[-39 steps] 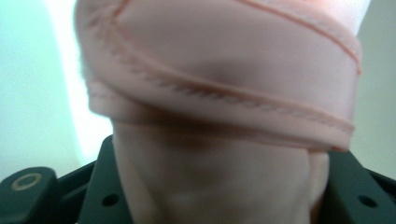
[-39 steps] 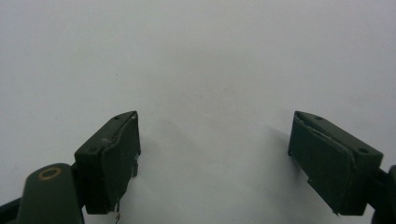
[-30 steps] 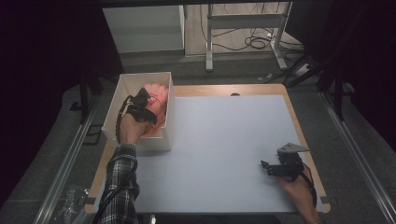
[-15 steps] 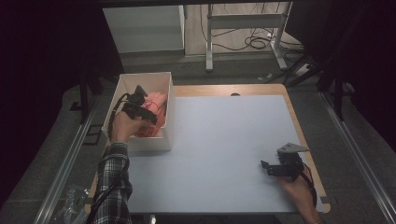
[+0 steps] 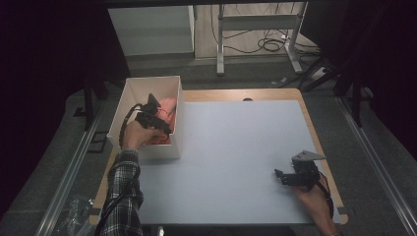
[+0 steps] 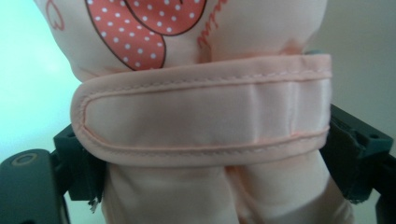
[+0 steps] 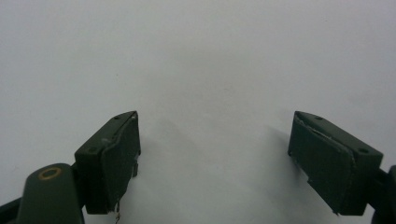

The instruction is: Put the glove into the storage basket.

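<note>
A white open box stands at the table's left side, with a pink padded fabric piece inside it. My left gripper reaches down into the box. In the left gripper view the pink fabric piece, with a red dotted print and a stitched strap, sits between the wide-apart jaws of the left gripper. The jaws flank it without squeezing. My right gripper rests open on the pale table surface near the right front; in its own view the right gripper has nothing between its fingers.
The pale grey mat covers most of the wooden table. Beyond the far edge stand a white cabinet and desk legs with cables on the floor.
My left hand and gripper have shifted slightly nearer and lower inside the box. The right gripper has stayed where it was.
</note>
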A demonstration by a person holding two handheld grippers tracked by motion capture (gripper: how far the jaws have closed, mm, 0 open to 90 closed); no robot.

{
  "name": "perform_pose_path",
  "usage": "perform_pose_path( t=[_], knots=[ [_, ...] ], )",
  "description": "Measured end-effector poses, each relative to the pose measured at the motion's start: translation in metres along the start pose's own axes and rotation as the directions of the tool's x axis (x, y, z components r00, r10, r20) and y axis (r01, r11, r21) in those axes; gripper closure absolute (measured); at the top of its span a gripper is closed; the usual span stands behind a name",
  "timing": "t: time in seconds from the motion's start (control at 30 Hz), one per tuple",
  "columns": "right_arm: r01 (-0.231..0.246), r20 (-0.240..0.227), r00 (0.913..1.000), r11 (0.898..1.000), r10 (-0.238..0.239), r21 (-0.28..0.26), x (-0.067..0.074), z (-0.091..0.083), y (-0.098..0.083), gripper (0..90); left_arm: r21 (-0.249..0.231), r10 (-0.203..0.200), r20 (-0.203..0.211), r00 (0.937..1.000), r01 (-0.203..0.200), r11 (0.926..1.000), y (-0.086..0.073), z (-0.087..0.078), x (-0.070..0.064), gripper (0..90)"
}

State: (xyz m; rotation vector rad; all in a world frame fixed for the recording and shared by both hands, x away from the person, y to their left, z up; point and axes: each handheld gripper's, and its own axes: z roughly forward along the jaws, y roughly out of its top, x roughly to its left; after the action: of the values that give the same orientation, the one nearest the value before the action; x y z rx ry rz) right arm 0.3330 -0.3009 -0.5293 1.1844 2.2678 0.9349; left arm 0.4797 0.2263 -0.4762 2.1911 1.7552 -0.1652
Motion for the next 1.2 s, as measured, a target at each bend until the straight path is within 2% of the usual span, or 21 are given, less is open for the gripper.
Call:
perform_pose_path(
  t=[0.17, 0.3, 0.4, 0.6, 0.83, 0.93, 1.17, 1.2],
  knots=[
    [0.000, 0.000, 1.0000, 1.000, 0.000, 0.000, 0.000, 0.000, 0.000, 17.1, -0.003, 0.034, 0.027, 0.9990, -0.034, 0.9994, 0.004, 0.002, -0.013, 11.5],
    [-0.001, 0.000, 1.0000, 1.000, 0.001, 0.000, 0.000, 0.000, 0.000, 17.1, -0.026, 0.041, 0.043, 0.9982, -0.040, 0.9989, 0.002, -0.003, -0.010, 8.3],
    [0.000, 0.000, 1.0000, 1.000, 0.000, 0.000, 0.000, 0.000, 0.000, 17.1, -0.037, 0.048, 0.040, 0.9980, -0.047, 0.9982, -0.001, -0.010, -0.008, 6.8],
    [0.000, 0.000, 1.0000, 1.000, 0.000, 0.000, 0.000, 0.000, 0.000, 17.1, -0.065, 0.072, 0.047, 0.9963, -0.069, 0.9955, -0.006, -0.023, -0.010, 6.0],
    [0.000, 0.000, 1.0000, 1.000, 0.000, 0.000, 0.000, 0.000, 0.000, 17.1, -0.102, 0.072, 0.042, 0.9965, -0.068, 0.9925, -0.012, -0.034, -0.004, 6.0],
    [0.000, 0.000, 1.0000, 1.000, 0.000, 0.000, 0.000, 0.000, 0.000, 17.1, -0.154, 0.070, 0.022, 0.9973, -0.066, 0.9858, -0.017, -0.039, 0.002, 6.0],
    [0.000, 0.001, 1.0000, 1.000, 0.000, 0.000, 0.000, 0.000, 0.000, 17.1, -0.182, 0.056, 0.030, 0.9979, -0.050, 0.9820, -0.019, -0.039, 0.006, 5.6],
    [0.000, 0.000, 1.0000, 1.000, 0.000, 0.000, 0.000, 0.000, 0.000, 17.1, -0.202, 0.053, 0.032, 0.9981, -0.045, 0.9784, -0.019, -0.039, 0.007, 5.7]
  ],
)
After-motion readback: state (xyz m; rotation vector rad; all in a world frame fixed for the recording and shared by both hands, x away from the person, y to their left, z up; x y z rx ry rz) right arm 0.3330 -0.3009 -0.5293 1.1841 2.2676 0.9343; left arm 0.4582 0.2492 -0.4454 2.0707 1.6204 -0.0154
